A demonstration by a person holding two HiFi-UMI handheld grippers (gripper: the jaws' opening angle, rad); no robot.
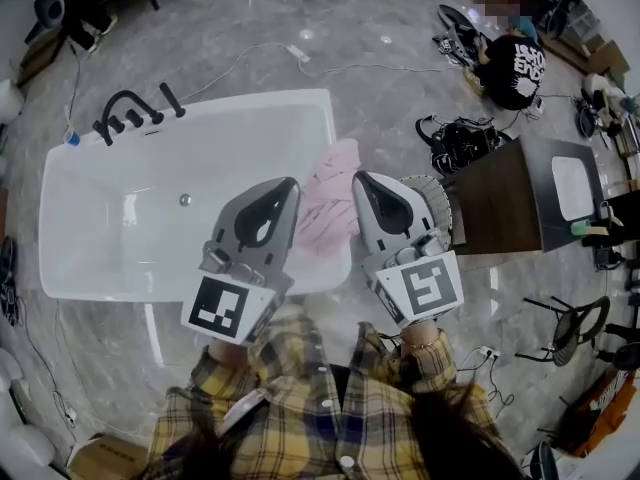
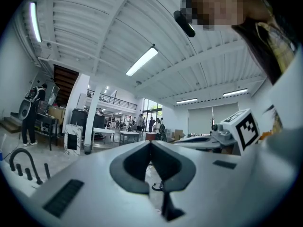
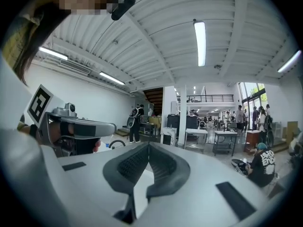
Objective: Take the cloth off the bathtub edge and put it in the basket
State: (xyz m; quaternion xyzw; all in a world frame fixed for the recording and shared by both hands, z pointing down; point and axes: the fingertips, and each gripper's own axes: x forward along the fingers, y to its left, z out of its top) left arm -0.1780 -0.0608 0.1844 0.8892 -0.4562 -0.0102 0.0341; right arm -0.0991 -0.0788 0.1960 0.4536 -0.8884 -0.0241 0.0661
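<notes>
The bathtub (image 1: pixel 250 100) had the pink cloth (image 1: pixel 330 206) draped over its right edge, beside the basket (image 1: pixel 441 204). The left gripper (image 1: pixel 292 184) and right gripper (image 1: pixel 357 180) hung above it, jaws pressed together and empty. If they stayed closed, they could shove the cloth into the tub. The right gripper hid most of the basket.

no readable text; white print on seated person's black shirt (image 1: pixel 517 65) too blurred.
</notes>
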